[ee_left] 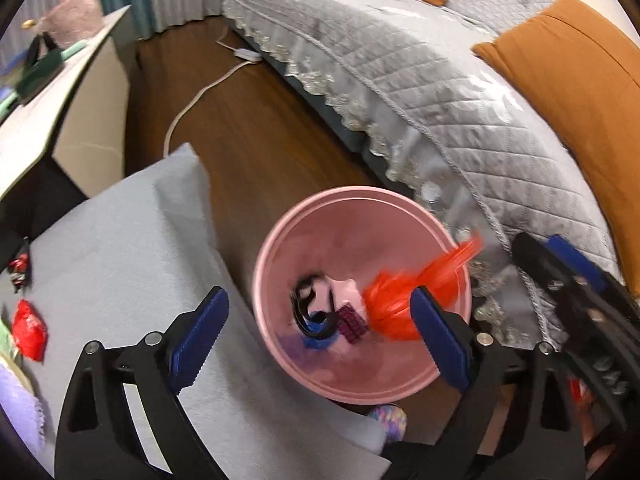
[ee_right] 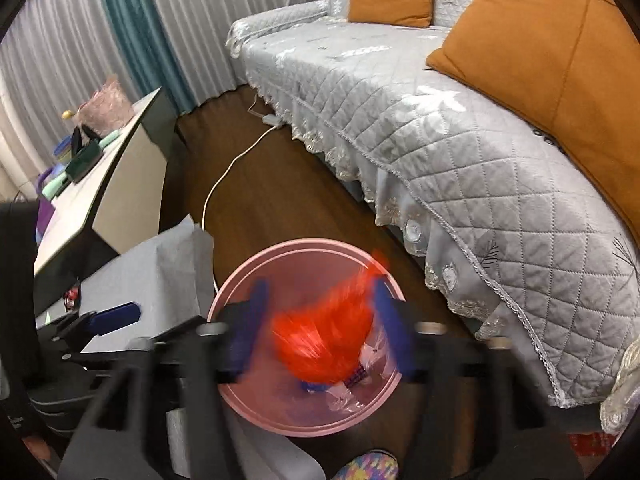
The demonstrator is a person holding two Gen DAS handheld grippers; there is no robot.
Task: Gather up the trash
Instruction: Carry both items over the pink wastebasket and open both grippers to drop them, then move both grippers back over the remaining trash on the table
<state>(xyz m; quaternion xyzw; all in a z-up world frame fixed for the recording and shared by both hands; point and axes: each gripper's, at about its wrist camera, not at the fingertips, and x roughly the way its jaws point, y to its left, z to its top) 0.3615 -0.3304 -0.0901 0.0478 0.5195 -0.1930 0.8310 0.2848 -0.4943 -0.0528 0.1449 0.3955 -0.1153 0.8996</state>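
My right gripper (ee_right: 316, 340) stands open low in the frame. A blurred red wrapper (ee_right: 324, 340) hangs between its jaws, above the pink bin (ee_right: 248, 264).

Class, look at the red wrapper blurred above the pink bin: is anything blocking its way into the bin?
Nothing visible does. The red wrapper is already over the pink bin, whose mouth is uncovered, with only earlier trash at the bottom.

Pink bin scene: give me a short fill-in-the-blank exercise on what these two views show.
1. The blurred orange-red wrapper is over the ____ bin.
2. The left gripper has its jaws ____.
3. The cushions on the quilted sofa are ____.
4. A white ____ trails across the wooden floor.

Missing words: pink; open; orange; cable
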